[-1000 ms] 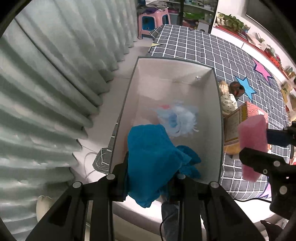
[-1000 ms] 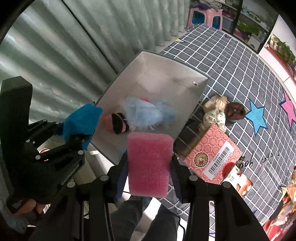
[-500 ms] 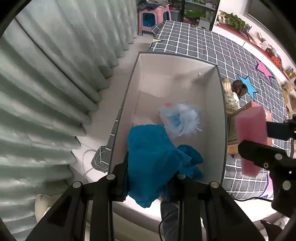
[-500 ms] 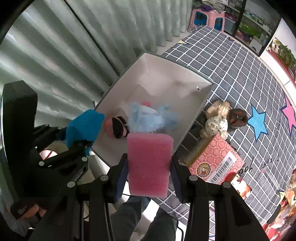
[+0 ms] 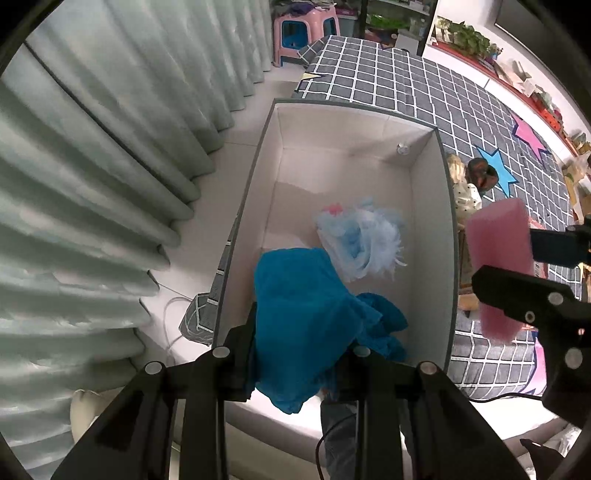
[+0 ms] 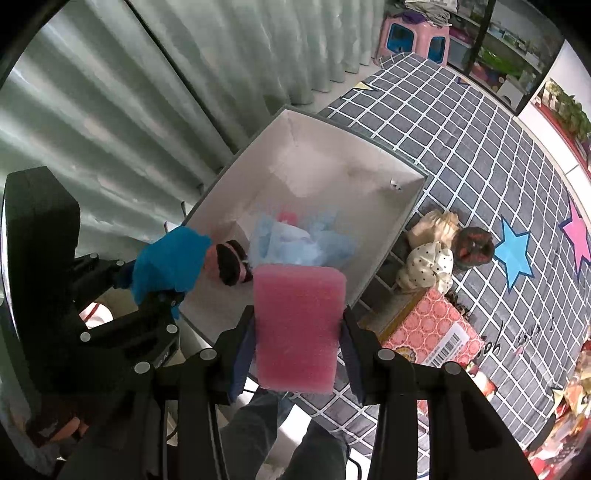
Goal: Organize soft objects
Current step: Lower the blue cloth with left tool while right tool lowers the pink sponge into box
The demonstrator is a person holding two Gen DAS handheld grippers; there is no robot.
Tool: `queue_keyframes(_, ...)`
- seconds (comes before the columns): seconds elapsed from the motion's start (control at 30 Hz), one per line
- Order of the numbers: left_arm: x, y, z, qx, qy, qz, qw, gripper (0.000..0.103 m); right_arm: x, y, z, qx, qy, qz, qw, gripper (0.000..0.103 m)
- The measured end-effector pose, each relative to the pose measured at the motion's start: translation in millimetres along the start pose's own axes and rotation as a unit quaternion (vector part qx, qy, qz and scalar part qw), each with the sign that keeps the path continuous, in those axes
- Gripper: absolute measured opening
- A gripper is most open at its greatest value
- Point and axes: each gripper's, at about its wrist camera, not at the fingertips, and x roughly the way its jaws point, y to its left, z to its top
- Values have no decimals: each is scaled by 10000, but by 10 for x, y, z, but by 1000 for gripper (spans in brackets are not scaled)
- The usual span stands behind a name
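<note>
My left gripper (image 5: 301, 343) is shut on a bright blue cloth (image 5: 303, 325), held above the near end of an open white box (image 5: 448, 236). A fluffy pale blue toy (image 5: 360, 242) lies on the box floor. My right gripper (image 6: 297, 328) is shut on a pink sponge block (image 6: 297, 325), just above the box's (image 6: 399, 218) near right rim. In the right wrist view the blue cloth (image 6: 168, 264) shows at left in the left gripper (image 6: 147, 295), with a small pink and black soft item (image 6: 229, 262) beside it and the pale blue toy (image 6: 303, 240) behind the sponge. The pink sponge (image 5: 498, 266) appears at right in the left wrist view.
The box stands on a bed with a grey grid cover (image 6: 480, 147). Beside the box lie a spotted cream soft toy (image 6: 428, 264), a dark round item (image 6: 476, 249) and a red patterned carton (image 6: 432, 328). Pale curtains (image 5: 92, 166) hang at left. A pink stool (image 5: 304, 33) stands far back.
Both views have pulled back a little from the box, which sits slightly lower and farther in each picture. Both grips are unchanged.
</note>
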Motion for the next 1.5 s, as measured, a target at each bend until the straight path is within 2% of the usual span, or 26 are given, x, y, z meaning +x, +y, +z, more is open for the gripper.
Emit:
queue_keyframes(0.3, 61, -54, 119, 43, 20, 4, 10000, 31, 37, -59, 72, 14, 12, -10, 10000, 44)
queue_keyframes(0.9, 236, -148, 587, 19, -77, 141, 9999, 31, 116, -344, 502, 204, -88, -90, 9997, 44)
queue_keyframes(1.5, 326, -229, 689, 16, 45, 156, 9999, 32, 247, -487, 677, 365, -25, 13, 9993, 44)
